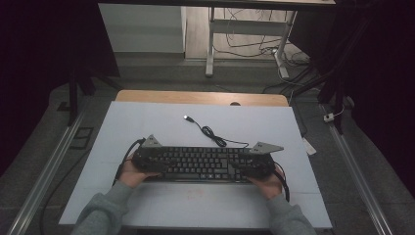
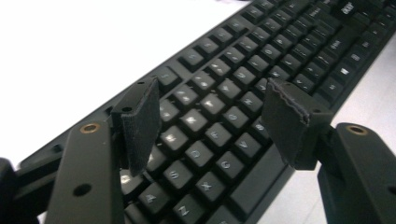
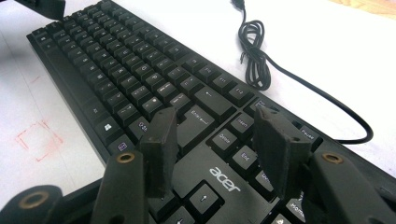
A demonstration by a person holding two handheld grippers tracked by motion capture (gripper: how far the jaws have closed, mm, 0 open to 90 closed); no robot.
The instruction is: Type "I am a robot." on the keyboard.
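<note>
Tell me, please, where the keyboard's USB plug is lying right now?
In the high view the USB plug lies on the white table, beyond the keyboard and slightly left of centre, with its coiled cable running back toward the keyboard's far right edge.

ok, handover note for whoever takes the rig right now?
Left gripper: jaws open, over the left end of the keyboard, nothing clamped.
Right gripper: jaws open, over the right end by the arrow keys, nothing clamped.
Keyboard lies flat on the white mat; its cable loops behind it, plug free on the mat.
Done: both grippers placed at the ends.
Left: probably close on it and move it.
</note>
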